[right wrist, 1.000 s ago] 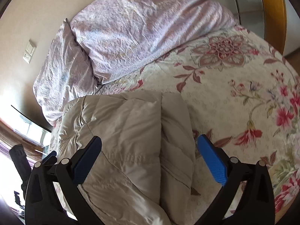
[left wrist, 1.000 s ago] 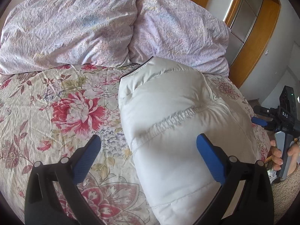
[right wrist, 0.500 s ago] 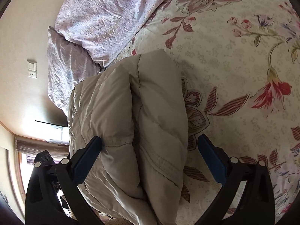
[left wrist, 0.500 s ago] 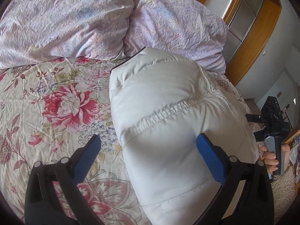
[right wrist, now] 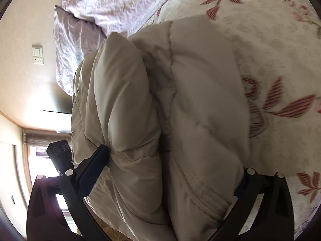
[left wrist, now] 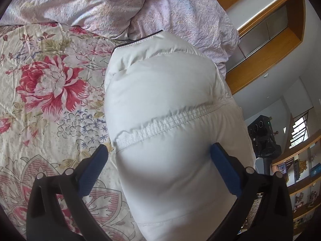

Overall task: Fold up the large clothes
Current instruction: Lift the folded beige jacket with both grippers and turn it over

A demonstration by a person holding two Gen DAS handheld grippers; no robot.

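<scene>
Both grippers have closed in on the folded white puffer jacket (left wrist: 166, 120) since the earlier frames, so it now fills each view. It lies bundled on the floral bedspread (left wrist: 52, 92), just below the lilac pillows (left wrist: 104, 4). The left gripper (left wrist: 158, 154) and right gripper (right wrist: 170, 164) each have their jaws wide open, straddling opposite ends of the bundle and gripping nothing. The risk, as I judge it: the slippery, springy padding may bulge out of a shallow pinch, or only the top layer gets caught, and the fold springs open.
</scene>
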